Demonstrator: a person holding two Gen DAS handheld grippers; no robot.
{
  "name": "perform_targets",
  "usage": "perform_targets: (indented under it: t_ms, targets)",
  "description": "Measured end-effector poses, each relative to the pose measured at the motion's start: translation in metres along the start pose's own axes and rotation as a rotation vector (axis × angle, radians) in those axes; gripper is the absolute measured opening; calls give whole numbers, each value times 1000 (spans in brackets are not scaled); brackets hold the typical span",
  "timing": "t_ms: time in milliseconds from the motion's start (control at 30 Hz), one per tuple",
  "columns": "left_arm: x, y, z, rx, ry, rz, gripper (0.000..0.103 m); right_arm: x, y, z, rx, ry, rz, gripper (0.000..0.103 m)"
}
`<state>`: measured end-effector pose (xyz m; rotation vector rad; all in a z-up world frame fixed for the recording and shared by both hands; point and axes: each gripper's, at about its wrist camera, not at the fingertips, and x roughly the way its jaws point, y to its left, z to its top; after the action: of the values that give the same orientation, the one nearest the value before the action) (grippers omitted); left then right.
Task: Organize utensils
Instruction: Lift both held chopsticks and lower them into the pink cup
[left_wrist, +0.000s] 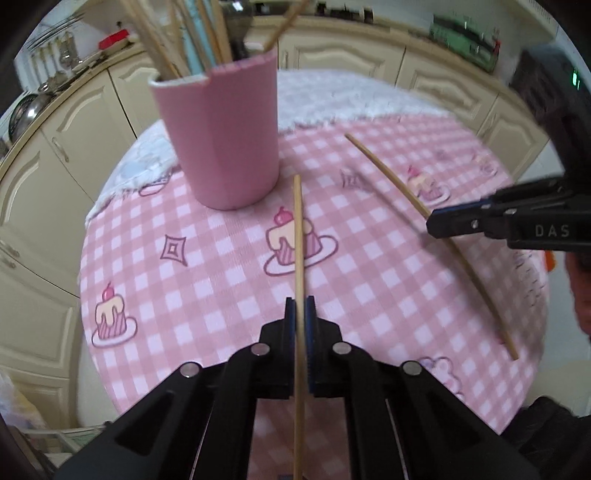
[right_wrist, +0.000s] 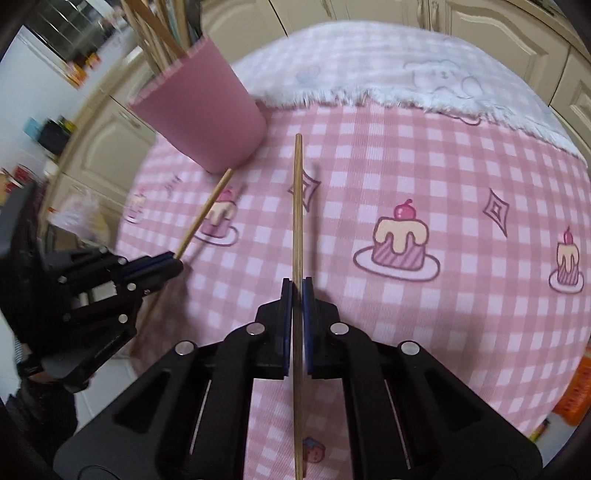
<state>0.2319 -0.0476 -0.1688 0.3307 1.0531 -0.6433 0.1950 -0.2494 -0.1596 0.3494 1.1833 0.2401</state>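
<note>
Cream panelled cabinets (left_wrist: 48, 155) around a round table (left_wrist: 207, 291) in pink checked cloth.

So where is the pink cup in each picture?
Left wrist view: the pink cup stands upper left of centre, chopsticks sticking out.
Right wrist view: the pink cup is upper left, leaning in the picture.
Shared landmark: the pink checked cloth under it.

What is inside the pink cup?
The tall pink cup holds several wooden chopsticks and a pale blue utensil, standing out above the rim. Their lower ends and the cup's bottom are hidden by its wall.
</note>
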Motion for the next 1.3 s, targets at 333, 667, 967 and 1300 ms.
perform_targets:
  t_ms: [333,667,967,1300]
  targets:
    - [-75,1,-21,-120,-349,-42,4,-67,7,-22,13,-330,213,6]
    - [-143,9,-3,-160,-666,-6,4,-148,48,1,-51,-682,284,6]
    - [-180,34,47,-211,-888,12,4,-166,124,60,-207,-878,247,6]
    - [-170,58,110,-302,-1005,25,4,-144,136,105,-171,-945,159,6]
